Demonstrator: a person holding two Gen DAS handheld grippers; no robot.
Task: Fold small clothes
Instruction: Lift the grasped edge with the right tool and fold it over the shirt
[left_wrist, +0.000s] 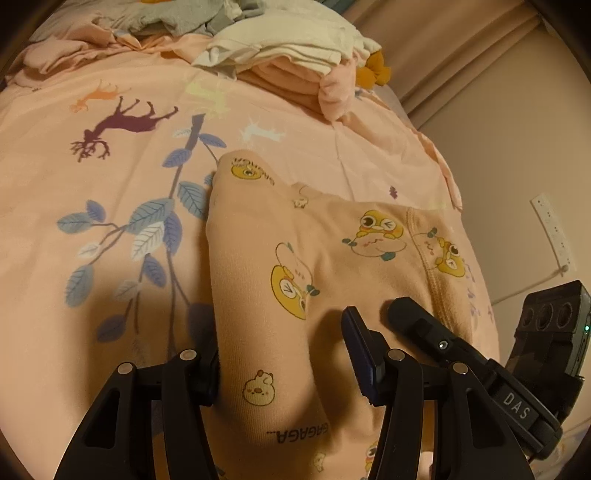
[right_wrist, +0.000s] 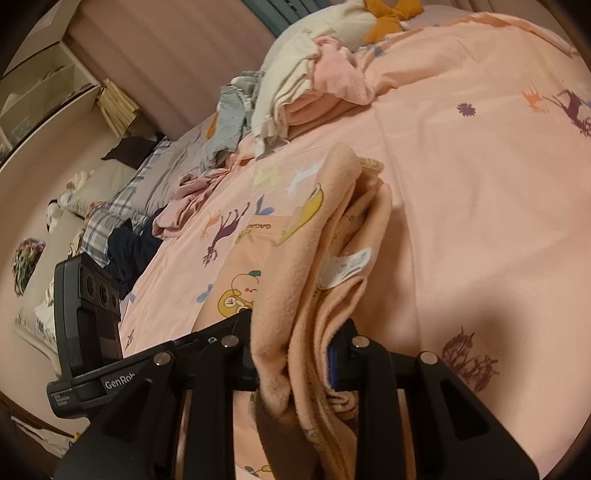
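Mid-fold: right tongs (right_wrist: 291, 365) pinch a bunched edge of the peach printed garment (left_wrist: 295, 258), lifting it off the bed (left_wrist: 92, 258). Left tongs (left_wrist: 284, 365) are spread, straddling the garment where it lies flat. Next move likely carries the lifted edge across and lays it square; unfolded clothes pile (left_wrist: 295, 51) waits beyond.

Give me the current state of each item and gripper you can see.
Peach cartoon-print fleece garment: spread on the bed, one edge lifted and bunched.
Left gripper: open, fingers straddling the garment.
Right gripper: shut on the garment's lifted edge.
White care label: exposed.
Cream and pink clothes stack: folded, piled on the bed.
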